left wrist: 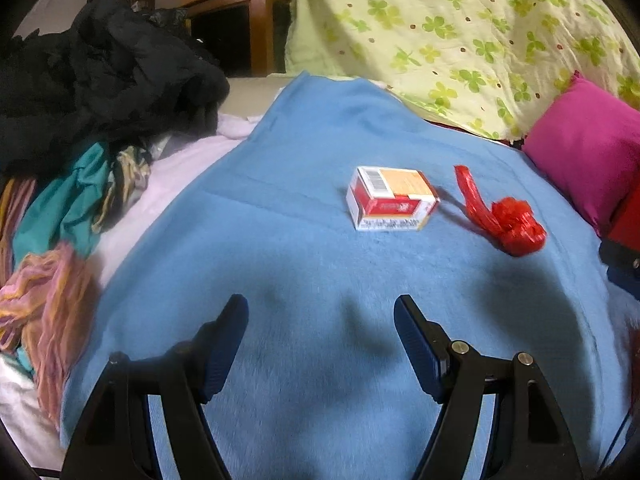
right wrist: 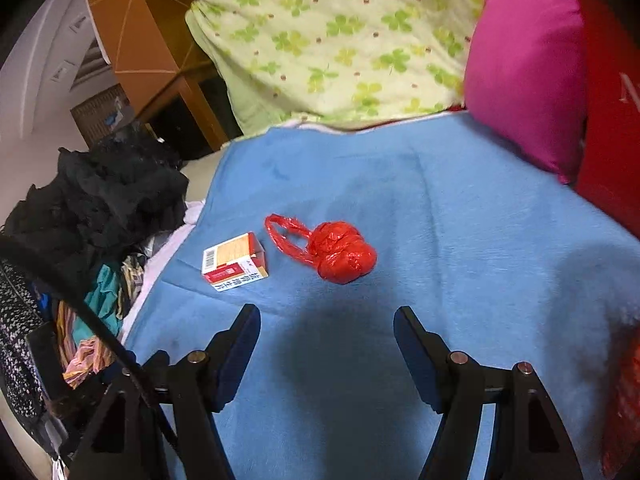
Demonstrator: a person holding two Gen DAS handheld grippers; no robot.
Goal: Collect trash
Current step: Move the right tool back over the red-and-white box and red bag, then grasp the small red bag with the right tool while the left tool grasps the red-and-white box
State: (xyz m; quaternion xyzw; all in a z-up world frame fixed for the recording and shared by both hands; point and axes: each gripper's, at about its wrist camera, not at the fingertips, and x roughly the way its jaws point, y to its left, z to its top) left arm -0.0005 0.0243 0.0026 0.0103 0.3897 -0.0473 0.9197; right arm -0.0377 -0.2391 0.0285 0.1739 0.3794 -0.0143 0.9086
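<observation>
Both claws, left (left wrist: 320, 308) and right (right wrist: 326, 320), gape empty above the blue blanket (left wrist: 280, 240); box (left wrist: 390, 198) beside red bag (left wrist: 504, 216), clothes heap (left wrist: 100, 80) left, pink pillow (left wrist: 588, 152) right.

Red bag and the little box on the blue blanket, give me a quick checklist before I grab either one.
1. Left gripper open, empty: ok.
2. Right gripper open, empty: ok.
3. Small box lying free on the blue blanket: ok.
4. Red plastic bag balled up beside the box, apart from it: ok.
5. Somewhere to drop the trash in view: cannot tell.
</observation>
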